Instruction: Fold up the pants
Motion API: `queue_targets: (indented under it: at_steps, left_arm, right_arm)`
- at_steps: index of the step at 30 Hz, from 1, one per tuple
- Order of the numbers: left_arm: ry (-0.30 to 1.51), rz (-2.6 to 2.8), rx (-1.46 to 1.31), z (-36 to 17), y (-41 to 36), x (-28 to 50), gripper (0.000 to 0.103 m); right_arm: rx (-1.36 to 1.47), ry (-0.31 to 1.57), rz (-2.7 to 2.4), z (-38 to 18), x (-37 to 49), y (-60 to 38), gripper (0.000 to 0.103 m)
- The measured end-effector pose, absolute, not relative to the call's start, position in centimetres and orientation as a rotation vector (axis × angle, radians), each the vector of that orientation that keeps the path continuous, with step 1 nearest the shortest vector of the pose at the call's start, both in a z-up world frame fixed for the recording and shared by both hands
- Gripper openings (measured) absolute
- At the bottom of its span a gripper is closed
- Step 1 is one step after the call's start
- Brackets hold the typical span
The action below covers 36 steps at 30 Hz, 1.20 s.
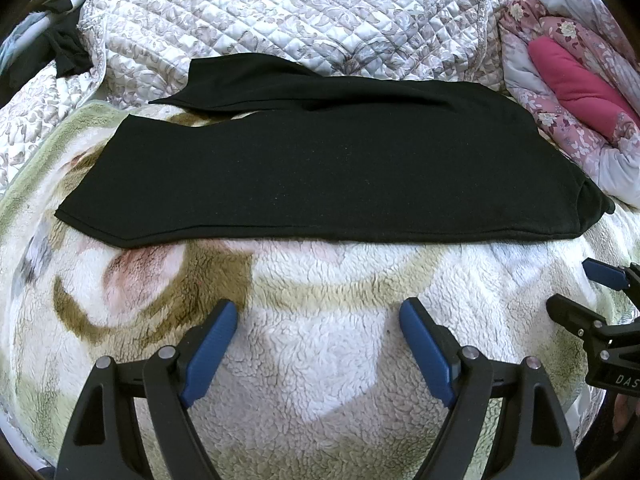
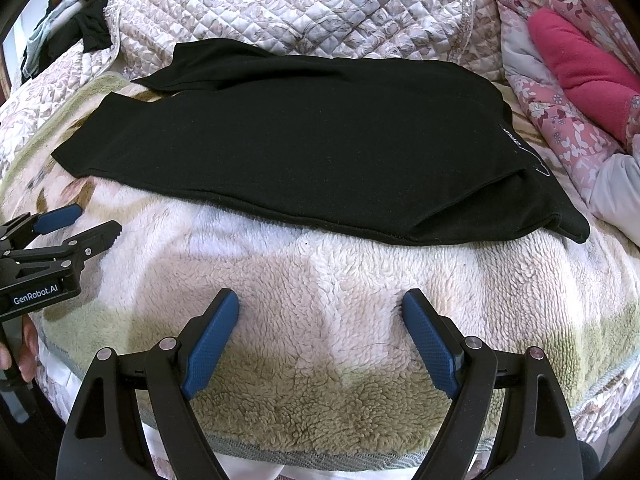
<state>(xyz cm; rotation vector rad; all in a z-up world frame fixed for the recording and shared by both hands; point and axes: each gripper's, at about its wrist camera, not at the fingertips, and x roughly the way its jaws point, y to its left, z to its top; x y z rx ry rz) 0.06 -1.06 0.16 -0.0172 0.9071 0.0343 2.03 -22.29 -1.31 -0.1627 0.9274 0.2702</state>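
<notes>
Black pants (image 1: 312, 164) (image 2: 304, 148) lie flat across a fluffy patterned blanket (image 1: 320, 344) (image 2: 320, 280), legs pointing left and waistband at the right. One leg lies on the other, with the far leg's end sticking out at the back left. My left gripper (image 1: 320, 314) hovers open over the blanket, short of the pants' near edge, nothing between its blue pads. My right gripper (image 2: 320, 306) is open too, also short of the near edge. Each gripper shows at the edge of the other's view: the right gripper (image 1: 582, 292) and the left gripper (image 2: 96, 222).
A quilted floral bedspread (image 1: 260, 12) (image 2: 300, 4) rises behind the pants. A pink floral quilt with a magenta lining (image 1: 576, 84) (image 2: 580, 72) is bunched at the right. Dark clothes (image 1: 68, 52) (image 2: 90, 28) lie at the back left. The blanket's front edge (image 2: 320, 456) drops off below.
</notes>
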Motion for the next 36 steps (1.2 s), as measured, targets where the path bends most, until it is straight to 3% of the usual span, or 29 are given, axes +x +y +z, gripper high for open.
queue_targets:
  at_steps: [36]
  left_arm:
    - [0.903,0.018,-0.032,0.3,-1.3,0.0,0.085]
  right_arm:
    - [-0.102,0.943,0.296,-0.4,2.4,-23.7,0.084]
